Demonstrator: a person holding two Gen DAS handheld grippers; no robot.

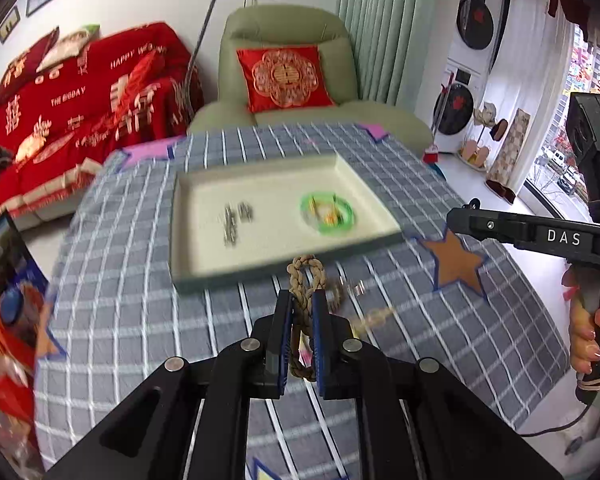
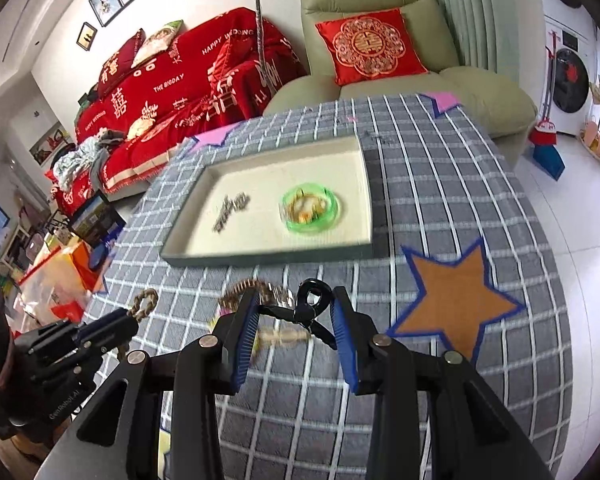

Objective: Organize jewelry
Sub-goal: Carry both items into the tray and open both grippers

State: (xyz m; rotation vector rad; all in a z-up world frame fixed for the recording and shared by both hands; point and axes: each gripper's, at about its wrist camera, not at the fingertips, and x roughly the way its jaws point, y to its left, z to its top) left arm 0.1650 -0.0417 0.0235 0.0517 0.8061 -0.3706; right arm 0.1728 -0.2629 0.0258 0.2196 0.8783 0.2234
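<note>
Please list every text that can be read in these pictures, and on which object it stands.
"DAS": black right gripper.
"HAPPY WEDDING", "THE BIGDAY": red sofa blanket.
"GenRobot.AI": black left gripper; small, partly legible.
Chinese characters on blanket and red embroidered cushion: present, unread.

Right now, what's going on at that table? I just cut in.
A person is sorting jewelry with two handheld grippers. The left gripper is shut on a braided rope bracelet, held just short of the tray. The right gripper holds a black hair claw clip between its fingers. The tray already holds a green bangle and some small silver pieces. More gold-toned jewelry lies blurred on the checked tablecloth.
</note>
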